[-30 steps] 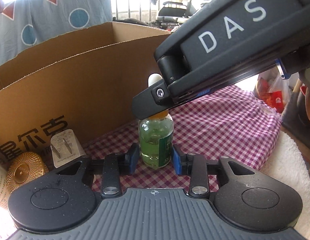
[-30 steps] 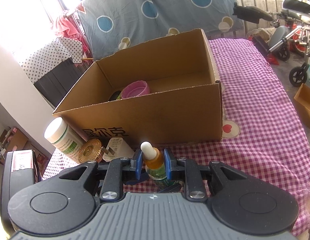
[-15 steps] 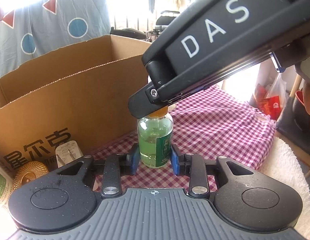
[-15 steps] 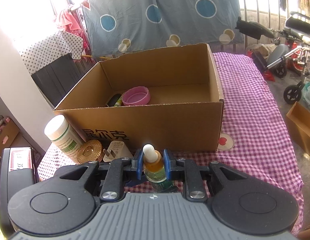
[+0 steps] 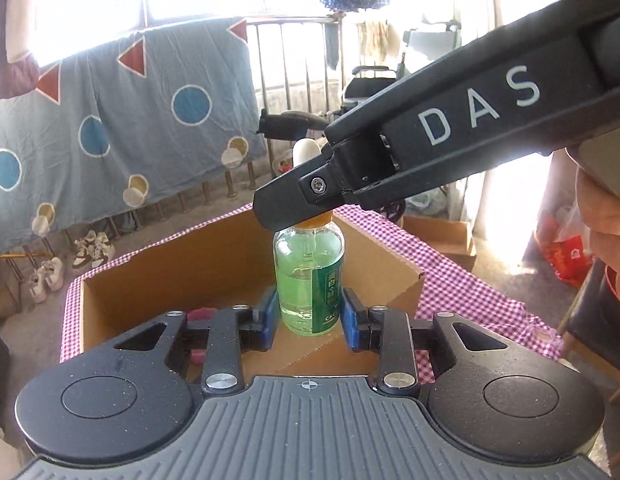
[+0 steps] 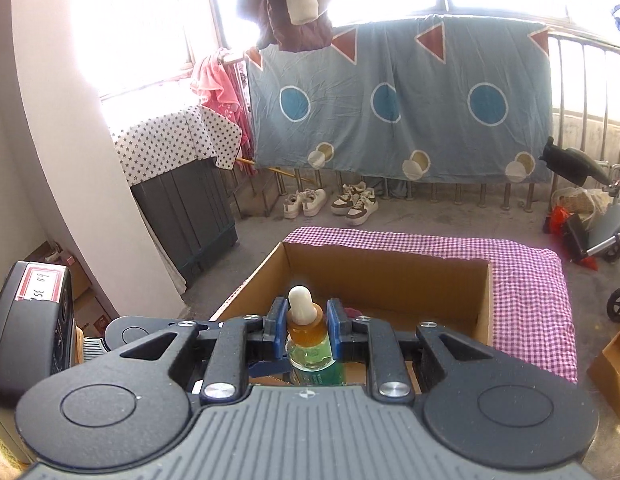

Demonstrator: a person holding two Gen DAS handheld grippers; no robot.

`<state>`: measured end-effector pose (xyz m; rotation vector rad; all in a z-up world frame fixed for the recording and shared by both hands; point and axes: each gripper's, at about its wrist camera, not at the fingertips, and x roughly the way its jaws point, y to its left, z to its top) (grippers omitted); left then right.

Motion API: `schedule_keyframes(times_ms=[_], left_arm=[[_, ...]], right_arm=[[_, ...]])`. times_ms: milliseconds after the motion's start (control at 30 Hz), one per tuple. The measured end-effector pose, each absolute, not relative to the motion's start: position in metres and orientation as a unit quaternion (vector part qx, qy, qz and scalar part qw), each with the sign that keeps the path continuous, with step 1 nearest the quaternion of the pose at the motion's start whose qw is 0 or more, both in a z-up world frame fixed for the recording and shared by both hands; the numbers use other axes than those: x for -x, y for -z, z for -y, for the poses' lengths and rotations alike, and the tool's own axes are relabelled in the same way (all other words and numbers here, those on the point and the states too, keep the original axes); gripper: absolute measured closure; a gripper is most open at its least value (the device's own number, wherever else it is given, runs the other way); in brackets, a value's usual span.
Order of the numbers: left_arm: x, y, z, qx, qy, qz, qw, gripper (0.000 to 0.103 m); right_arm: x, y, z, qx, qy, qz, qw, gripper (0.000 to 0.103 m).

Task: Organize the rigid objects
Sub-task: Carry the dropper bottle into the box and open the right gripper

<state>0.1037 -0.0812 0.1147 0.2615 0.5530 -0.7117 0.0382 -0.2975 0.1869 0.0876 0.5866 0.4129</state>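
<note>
Since a second earlier, both grippers had lifted the dropper bottle point(image 5: 308, 280) off the checked cloth, so that it hung above the open cardboard box point(image 5: 213, 264) rather than standing in front of its printed wall. At the centre of the left wrist view, the left gripper point(image 5: 308, 314) had its blue fingers point(image 5: 268, 314) narrowed against the lower glass body, which showed pale green liquid and a green label. From the upper right of that view, the right gripper point(image 5: 293, 200) reached down across the bottle's neck. In the right wrist view, just below centre, the right gripper point(image 6: 307, 330) held the amber collar beneath the white rubber bulb, its fingers point(image 6: 334, 330) closed tight on either side. The bottle point(image 6: 307, 332) stood upright between them. Behind it the box point(image 6: 390, 276) opened toward the camera, with a bit of pink showing inside. The box rested on a table covered by a purple checked cloth point(image 6: 526, 280). A blue quilt point(image 6: 394, 104) with circles and red triangles hung over a railing across the upper part of that view.
</note>
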Motion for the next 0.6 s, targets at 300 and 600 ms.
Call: schedule_keyframes(times_ms=[300, 600], left_arm=[[-0.200, -0.089, 0.111, -0.106, 0.302, -0.397, 0.860, 0.072], [-0.273, -0.053, 0.129, -0.086, 0.269, -0.490, 0.825, 0.072]], right_arm=[[-0.159, -0.151, 0.315, -0.079, -0.204, -0.372, 0.902, 0.081], [-0.240, -0.099, 0.335, -0.105, -0.201, -0.429, 0.874, 0.081]])
